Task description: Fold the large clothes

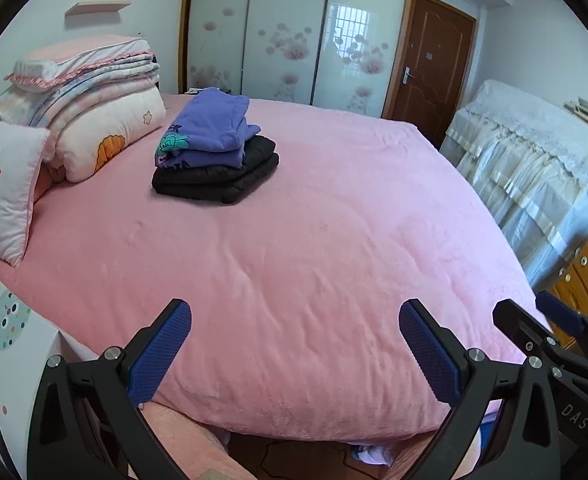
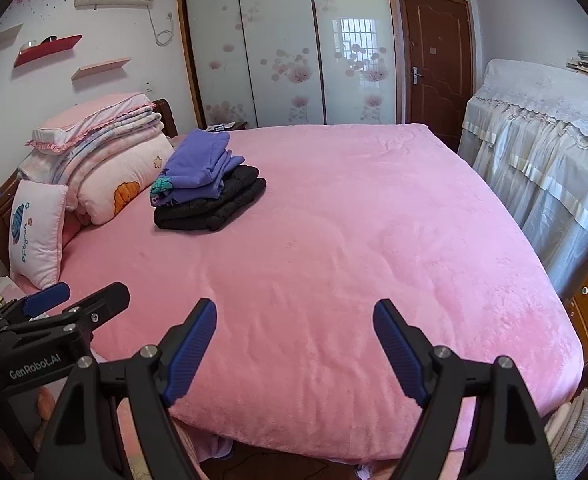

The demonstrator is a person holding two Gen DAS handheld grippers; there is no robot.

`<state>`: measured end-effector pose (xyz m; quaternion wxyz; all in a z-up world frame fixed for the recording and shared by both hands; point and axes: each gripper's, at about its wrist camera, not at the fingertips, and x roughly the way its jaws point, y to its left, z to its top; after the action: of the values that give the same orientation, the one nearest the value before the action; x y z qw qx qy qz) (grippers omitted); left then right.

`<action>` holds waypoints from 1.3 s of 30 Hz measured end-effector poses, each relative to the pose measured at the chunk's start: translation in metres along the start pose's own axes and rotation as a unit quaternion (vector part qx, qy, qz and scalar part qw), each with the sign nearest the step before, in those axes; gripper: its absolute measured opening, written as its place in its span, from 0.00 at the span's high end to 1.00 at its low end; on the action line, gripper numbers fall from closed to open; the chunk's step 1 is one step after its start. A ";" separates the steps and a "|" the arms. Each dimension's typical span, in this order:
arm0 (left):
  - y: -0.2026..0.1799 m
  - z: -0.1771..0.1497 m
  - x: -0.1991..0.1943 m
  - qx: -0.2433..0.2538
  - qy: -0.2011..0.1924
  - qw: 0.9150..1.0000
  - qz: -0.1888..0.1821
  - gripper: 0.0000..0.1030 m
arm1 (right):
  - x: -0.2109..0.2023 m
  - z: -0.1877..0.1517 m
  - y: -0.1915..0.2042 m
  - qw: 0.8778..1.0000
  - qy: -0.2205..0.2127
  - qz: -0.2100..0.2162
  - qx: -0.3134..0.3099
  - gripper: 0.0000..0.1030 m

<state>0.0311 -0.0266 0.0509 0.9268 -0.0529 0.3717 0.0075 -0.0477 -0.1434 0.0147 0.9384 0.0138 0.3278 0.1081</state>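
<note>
A folded purple garment (image 1: 210, 128) (image 2: 196, 168) lies on top of a folded black garment (image 1: 218, 176) (image 2: 210, 206), stacked on the far left part of the pink bed (image 1: 314, 240) (image 2: 354, 240). My left gripper (image 1: 294, 320) hangs open over the bed's near edge with nothing between its blue pads. My right gripper (image 2: 294, 320) is open too, also over the near edge and holding nothing. Each gripper shows at the side of the other's view: the right gripper (image 1: 542, 312) and the left gripper (image 2: 82, 296).
Folded quilts (image 1: 94, 92) (image 2: 106, 152) and a small pillow (image 1: 6, 188) (image 2: 38, 228) sit at the head of the bed on the left. A lace-covered piece of furniture (image 1: 534, 152) (image 2: 542, 140) stands on the right. A wardrobe (image 2: 290, 44) and a brown door (image 1: 430, 60) stand behind.
</note>
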 end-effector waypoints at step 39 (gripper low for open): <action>-0.014 0.001 0.017 0.025 0.026 0.999 0.005 0.01 | 0.010 0.000 -0.005 1.000 -0.001 -0.006 0.008 0.21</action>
<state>0.0449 -0.0409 0.0408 0.9177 -0.0276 0.3963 0.0018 -0.0391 -0.1457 0.0081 0.9392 0.0195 0.3281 0.0994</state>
